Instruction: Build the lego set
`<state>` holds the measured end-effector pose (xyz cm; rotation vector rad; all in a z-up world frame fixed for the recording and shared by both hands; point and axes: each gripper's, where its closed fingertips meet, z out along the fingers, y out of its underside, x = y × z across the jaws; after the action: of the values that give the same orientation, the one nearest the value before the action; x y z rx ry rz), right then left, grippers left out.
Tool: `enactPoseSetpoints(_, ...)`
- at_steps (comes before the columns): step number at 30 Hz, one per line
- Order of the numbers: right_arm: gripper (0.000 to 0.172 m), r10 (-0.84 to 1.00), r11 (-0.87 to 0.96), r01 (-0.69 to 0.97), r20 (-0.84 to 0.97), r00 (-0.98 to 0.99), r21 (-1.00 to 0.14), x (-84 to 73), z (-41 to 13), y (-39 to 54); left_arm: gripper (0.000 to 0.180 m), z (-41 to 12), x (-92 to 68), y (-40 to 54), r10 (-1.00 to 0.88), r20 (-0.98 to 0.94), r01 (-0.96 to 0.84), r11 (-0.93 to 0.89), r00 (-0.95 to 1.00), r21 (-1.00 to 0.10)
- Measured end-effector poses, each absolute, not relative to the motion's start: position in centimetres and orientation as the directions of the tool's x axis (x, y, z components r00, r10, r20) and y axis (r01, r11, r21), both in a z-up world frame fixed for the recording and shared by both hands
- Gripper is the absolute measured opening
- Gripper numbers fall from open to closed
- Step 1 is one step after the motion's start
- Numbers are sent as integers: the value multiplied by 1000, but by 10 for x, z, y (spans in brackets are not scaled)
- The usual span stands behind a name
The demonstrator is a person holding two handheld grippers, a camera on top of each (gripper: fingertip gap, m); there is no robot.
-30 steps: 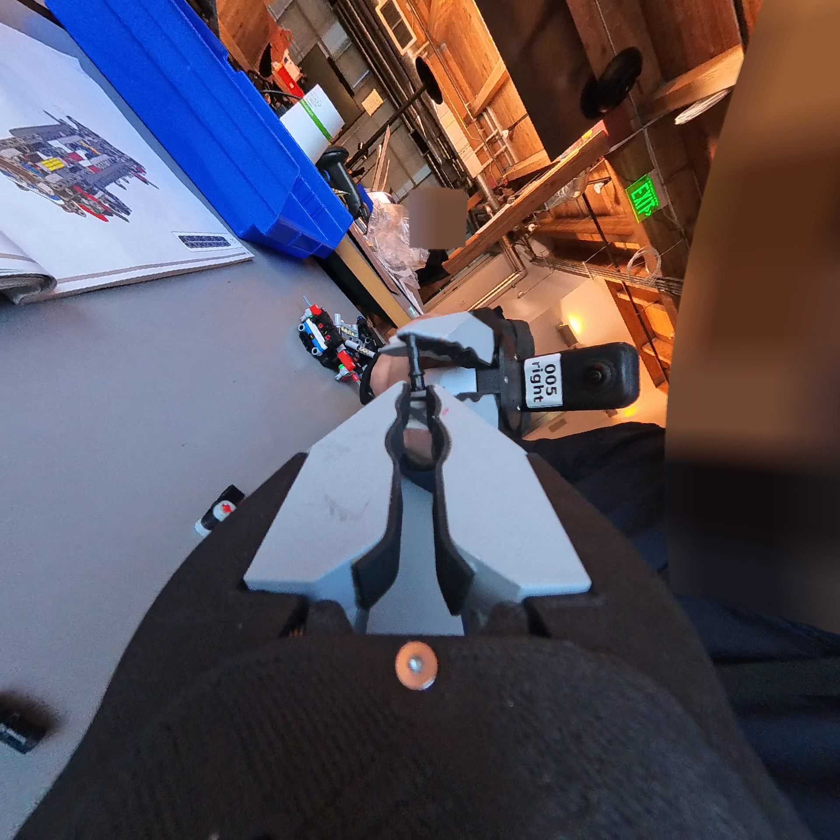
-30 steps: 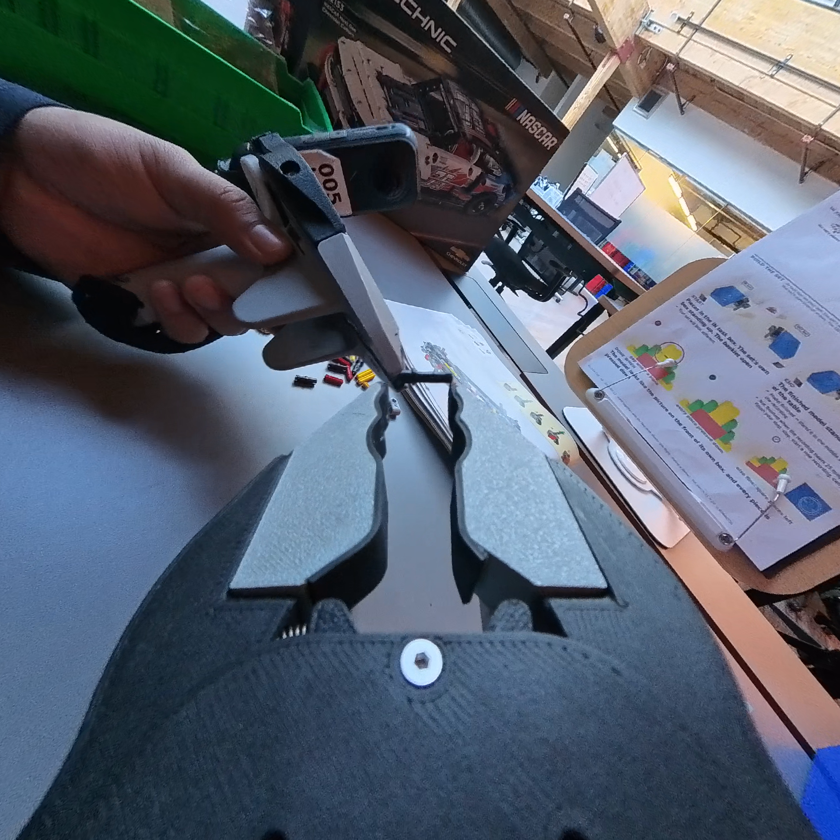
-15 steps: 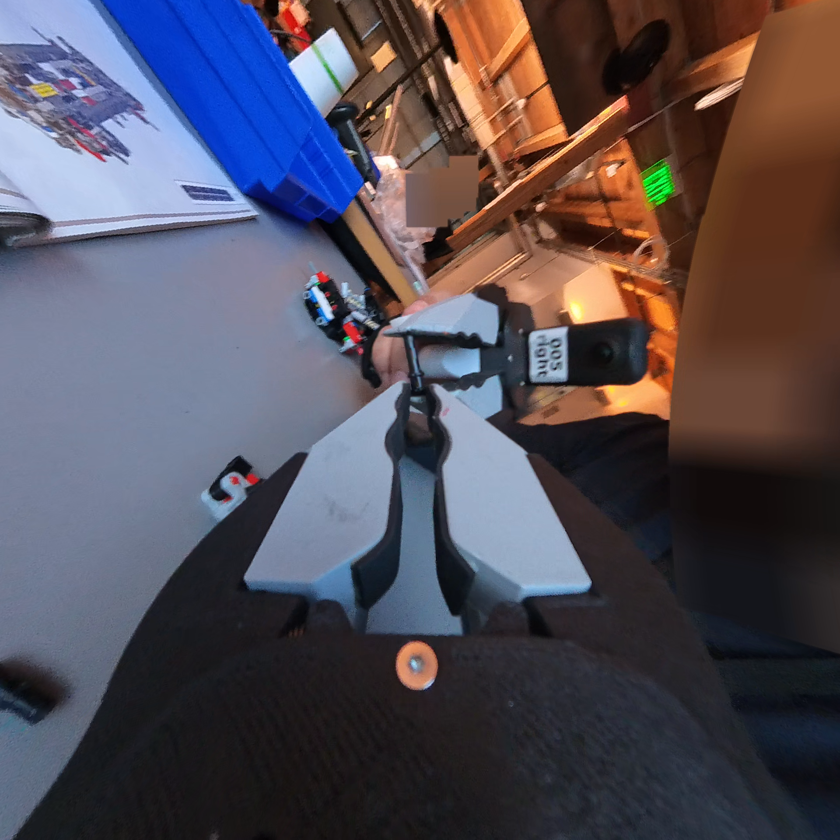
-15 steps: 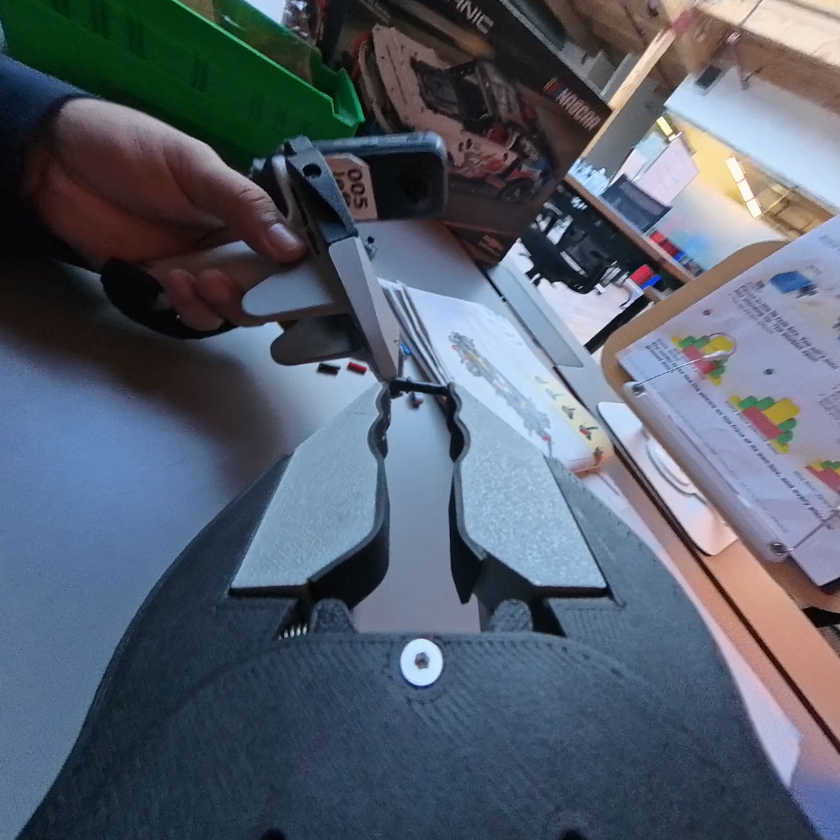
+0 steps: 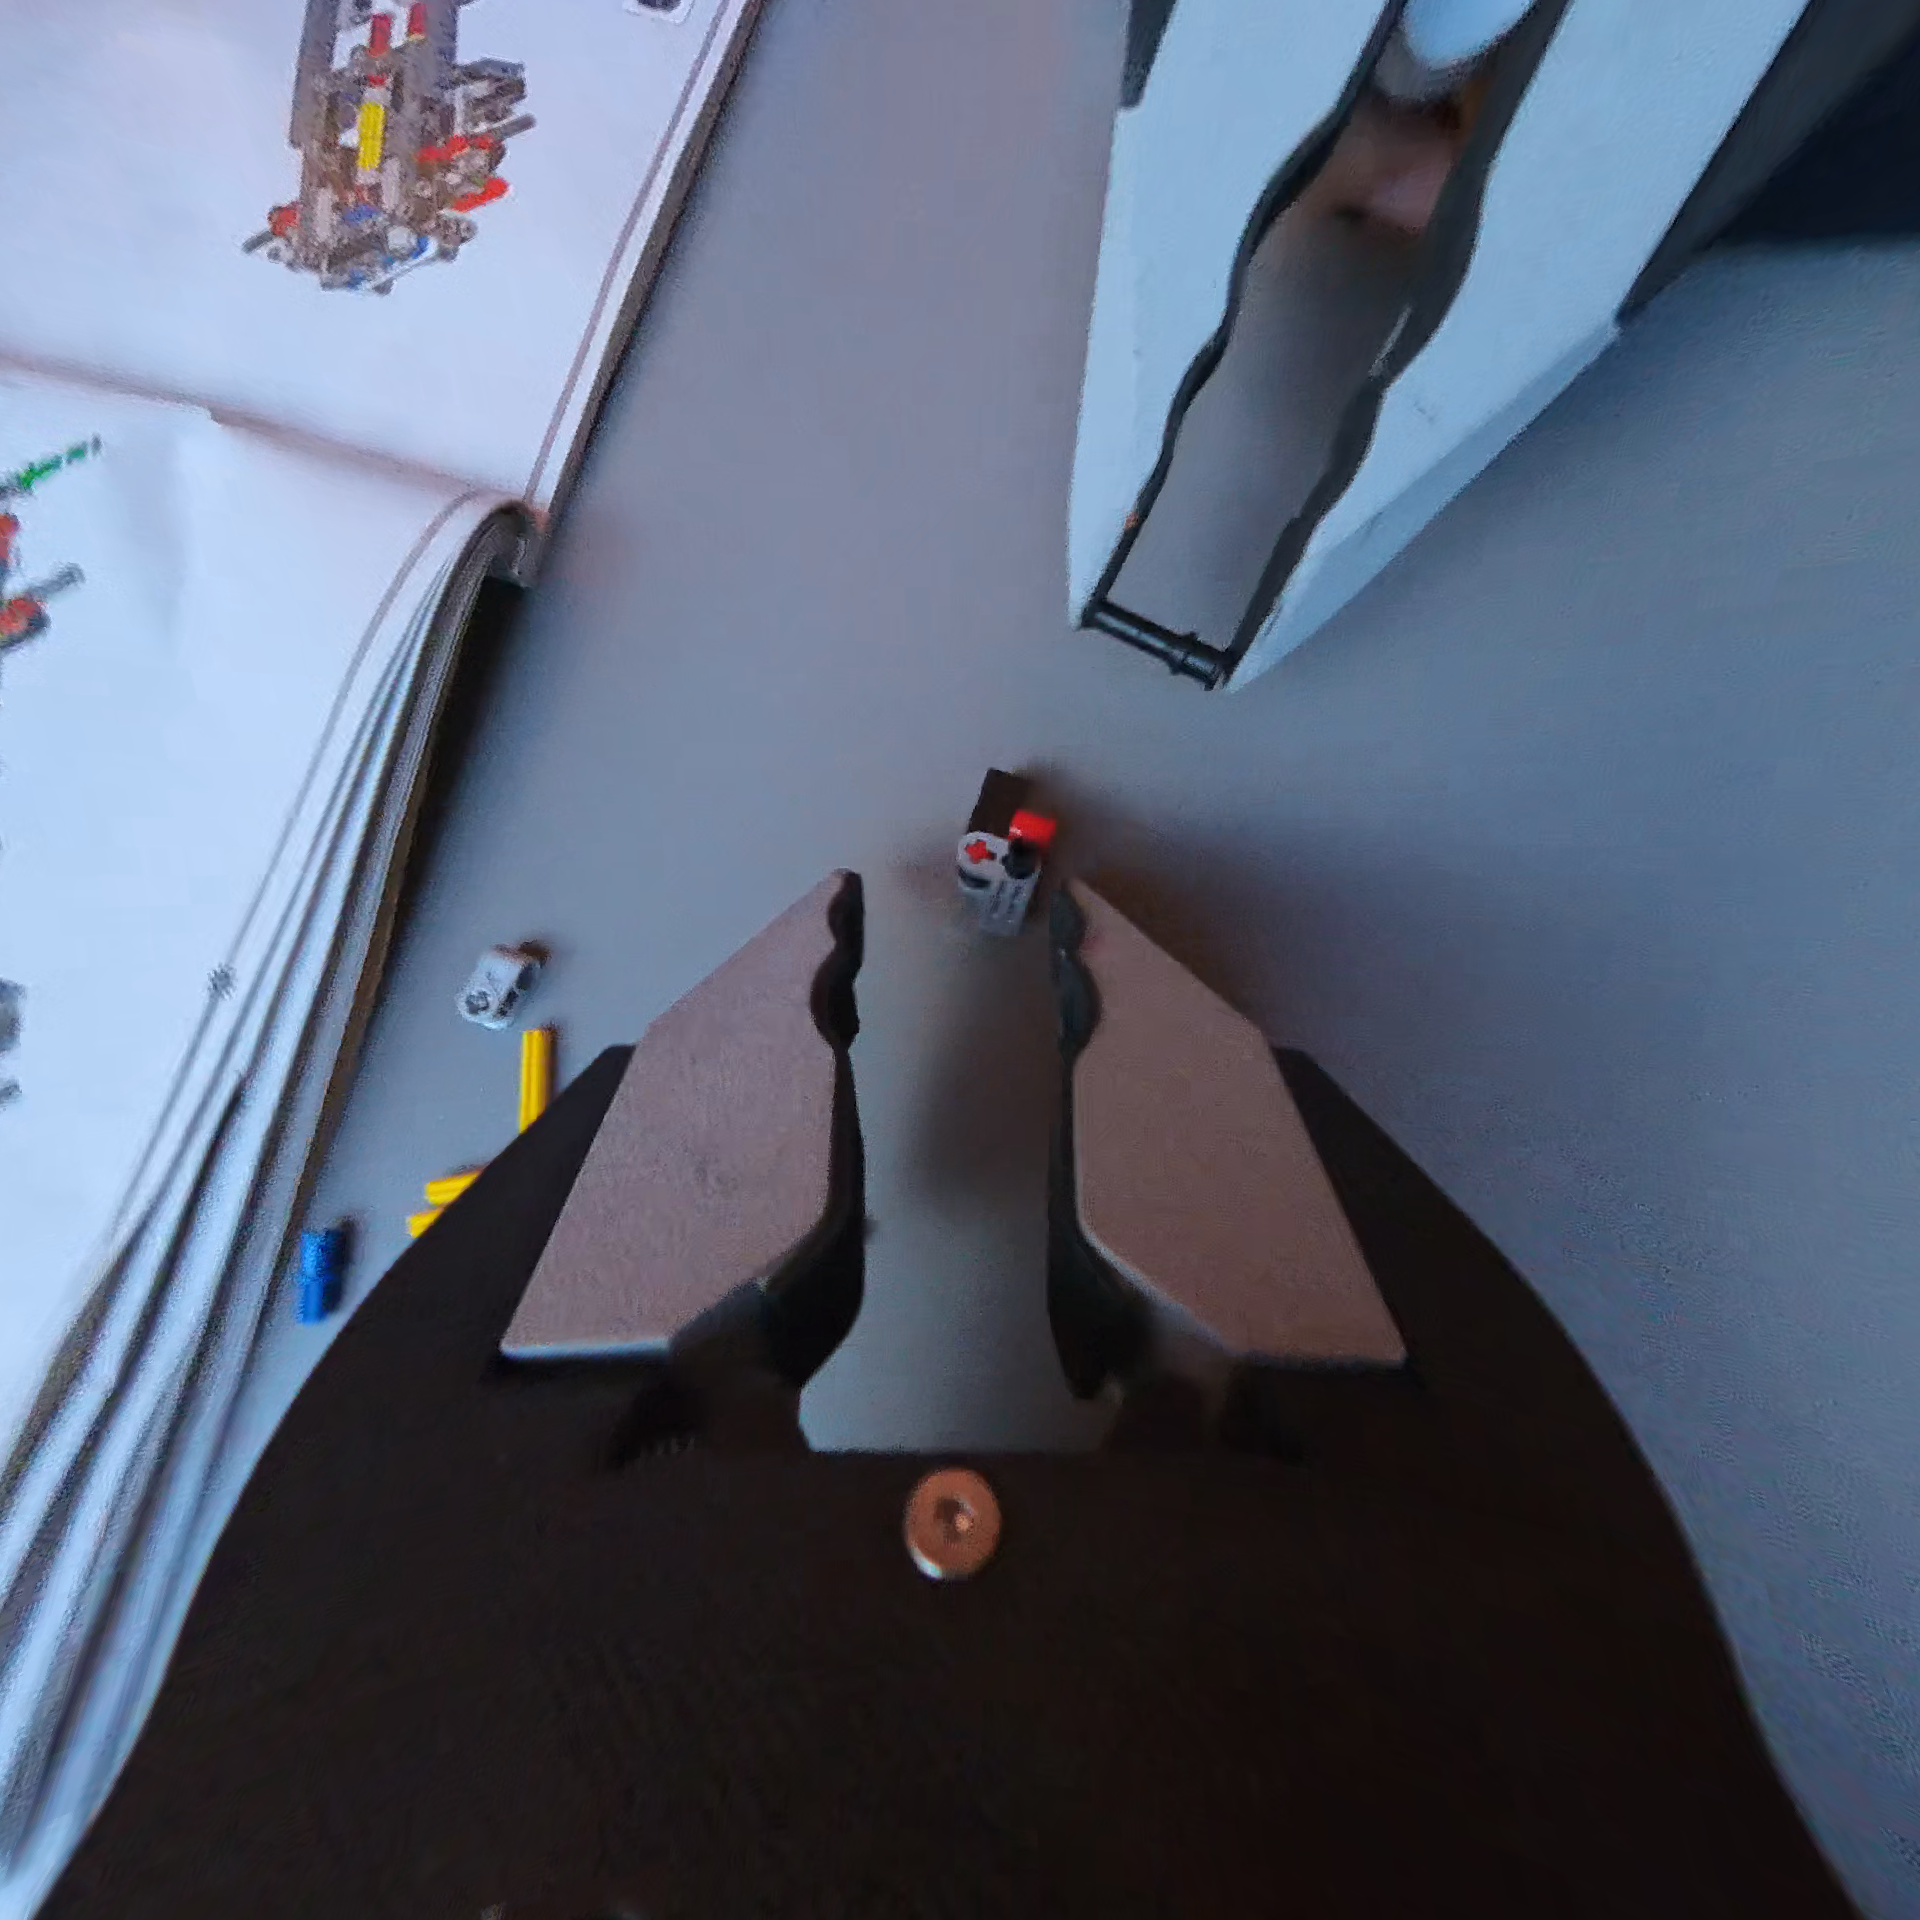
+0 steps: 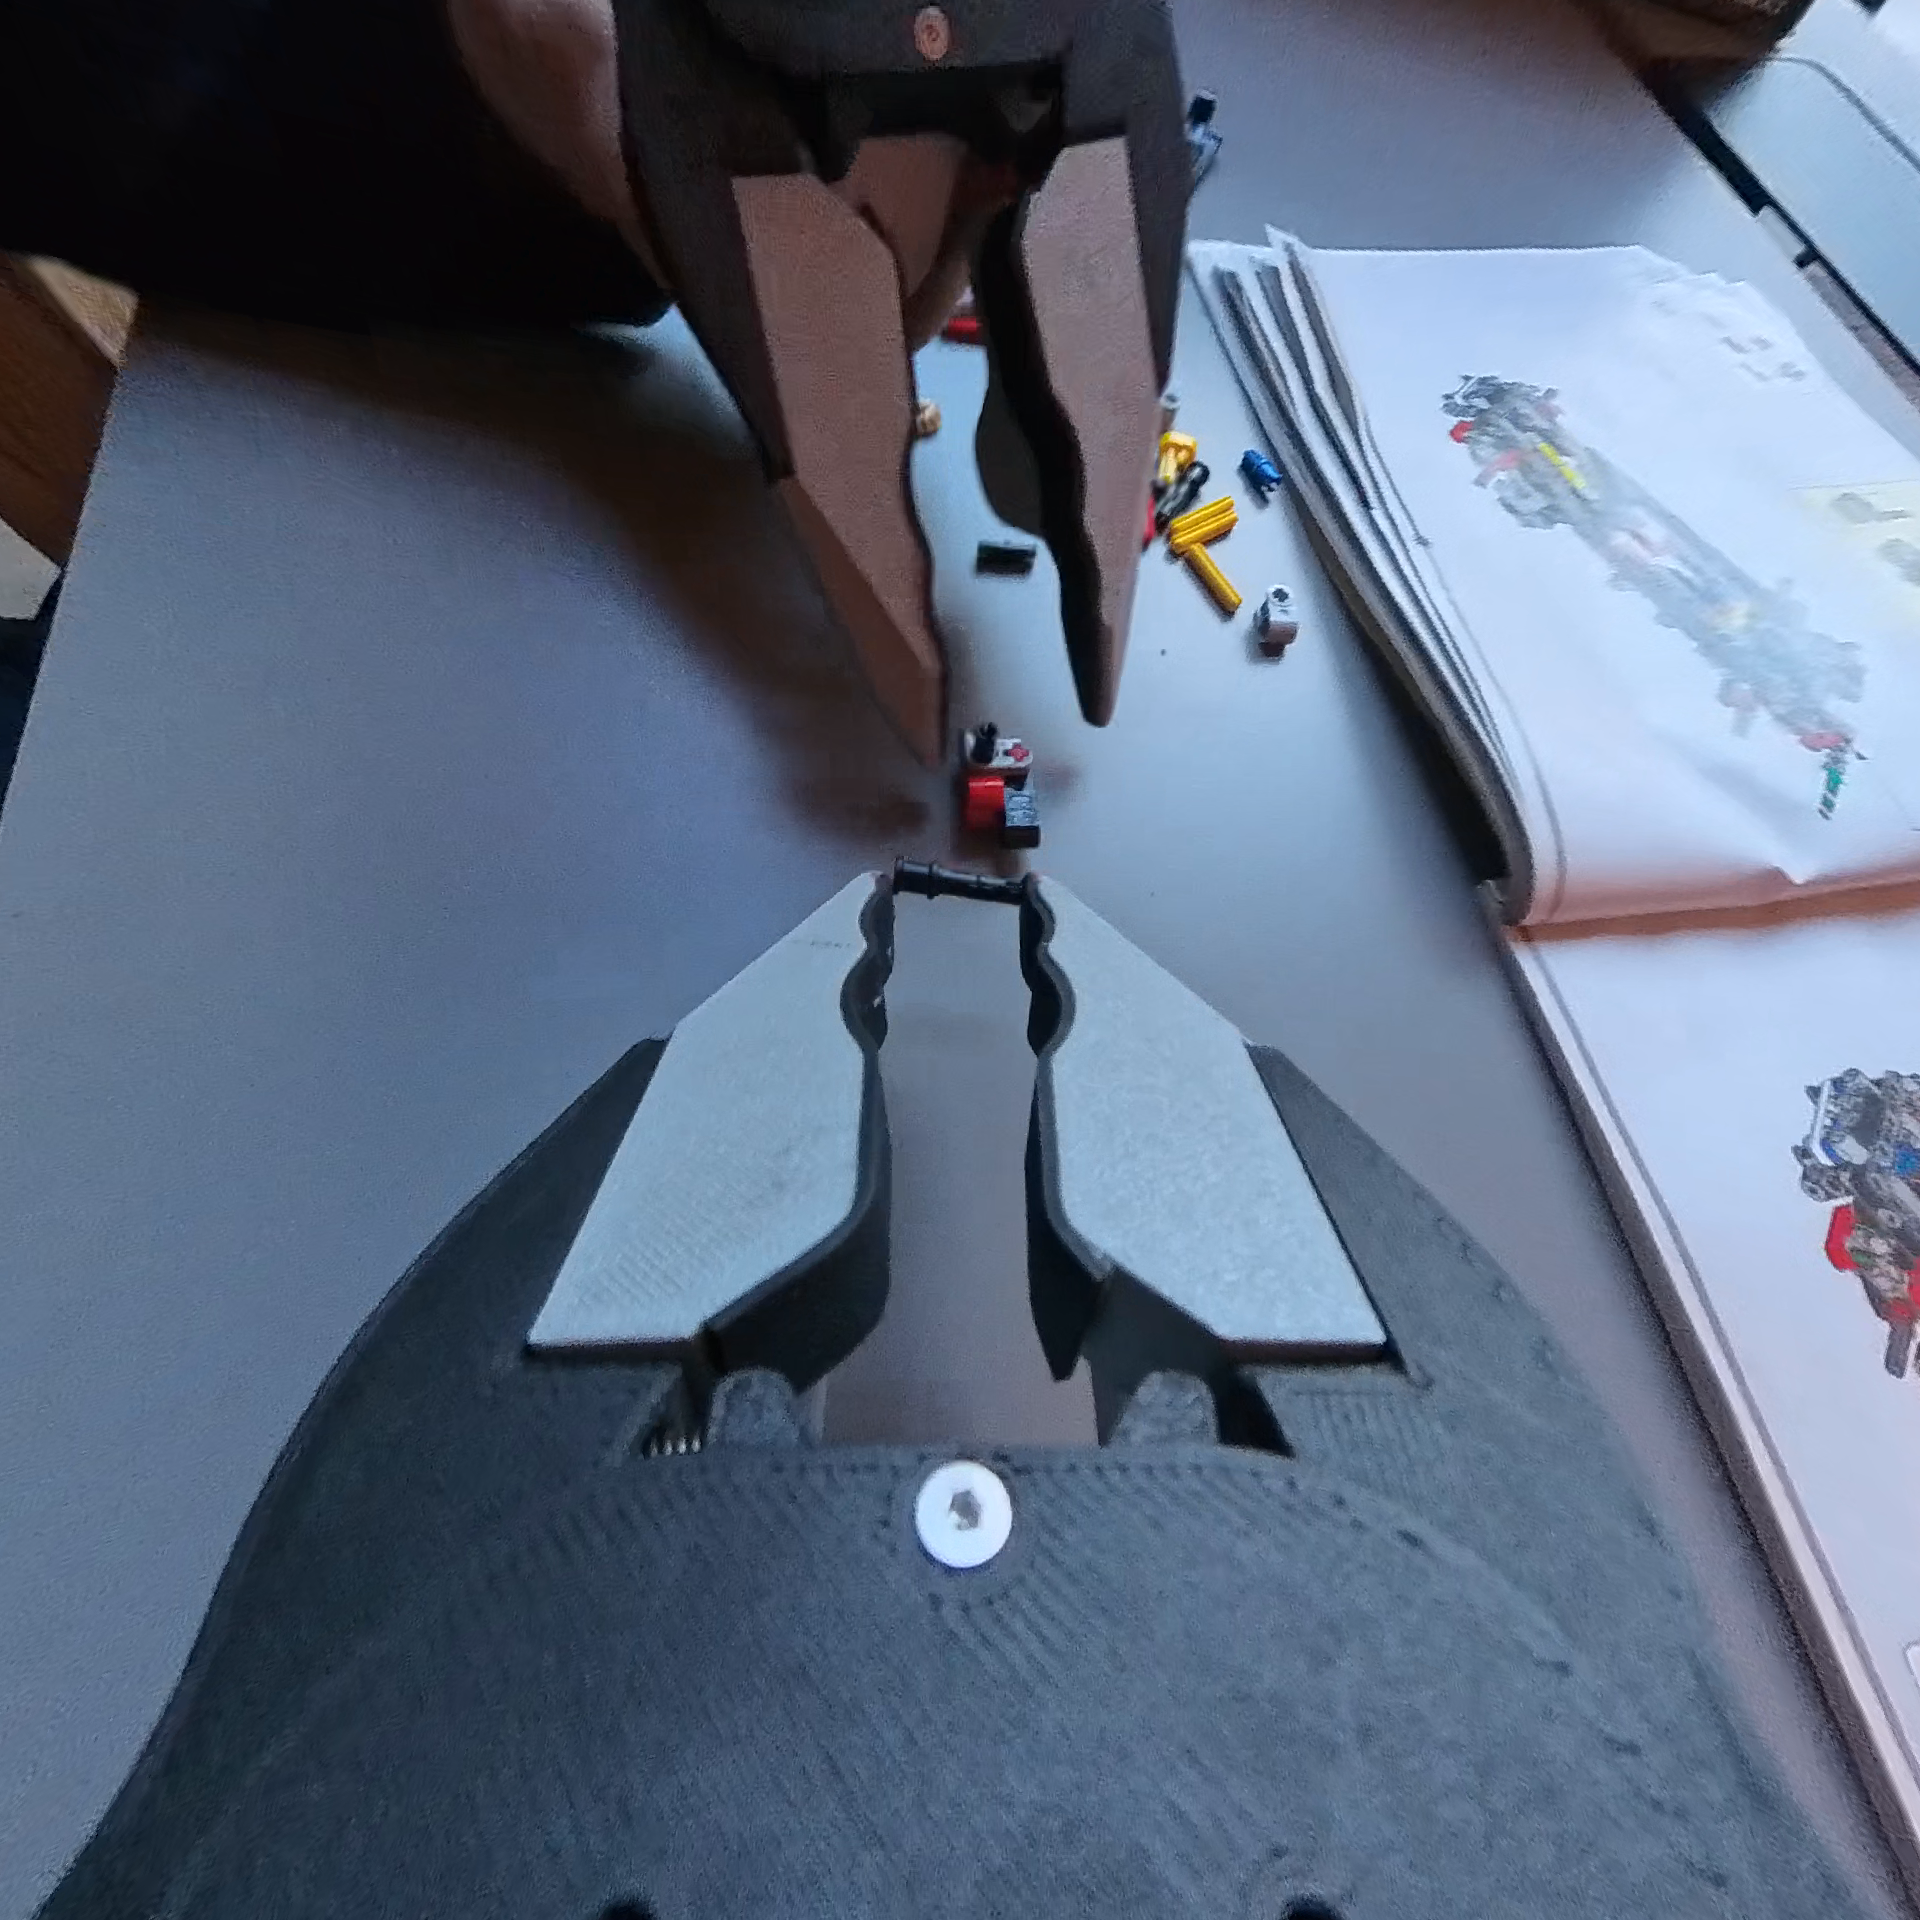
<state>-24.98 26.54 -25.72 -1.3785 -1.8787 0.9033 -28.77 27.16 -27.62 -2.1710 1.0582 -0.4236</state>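
My left gripper [image 5: 956, 904] is open and empty, pointing down at the grey table [image 5: 1558, 935]. A small white, red and black brick assembly [image 5: 1000, 852] lies on the table just beyond its fingertips, close to the right fingertip [image 5: 1065, 914], not gripped. My right gripper [image 6: 961, 888] is shut on a thin black axle pin [image 6: 961, 883], held crosswise between its tips above the table. The same pin [image 5: 1153, 646] and right gripper [image 5: 1158, 649] show in the left wrist view. The left gripper [image 6: 1018, 722] hangs over the assembly [image 6: 1000, 779] in the right wrist view.
An open instruction booklet [image 5: 260, 468] lies on the table, also seen in the right wrist view [image 6: 1610, 571]. Loose small parts sit beside it: yellow pins [image 6: 1205, 540], a blue pin [image 6: 1259, 470], a grey connector [image 6: 1278, 611], a black piece [image 6: 1006, 558]. The gap from one gripper's tips to the other's is roughly 5 cm. To the grey connector [image 6: 1278, 611]: left tips about 7 cm, right tips about 12 cm. The left camera catches it too, in the left wrist view [image 5: 492, 979].
My left gripper let go of the black pin, opened, and swung down over the table and the small assembly. My right gripper still holds the pin and now points at the table too.
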Motion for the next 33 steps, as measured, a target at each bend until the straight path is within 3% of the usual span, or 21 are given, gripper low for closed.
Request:
enactPoseSetpoints(3, 21, 956, 251, 544, 116, -270, -801, -250, -264, 263, 22, -283, -282, 268, -848, -7, -620, -381, 530, -686)
enactPoseSetpoints(9, 21, 943, 294, 601, 125, -307, -743, -249, -283, 259, 15, -283, -271, 270, -877, 57, -597, -370, 476, -712)
enactPoseSetpoints(33, 30, 939, 286, 614, 87, -333, -736, -241, -284, 260, 15, -283, -269, 264, -834, 99, -538, -435, 542, -722)
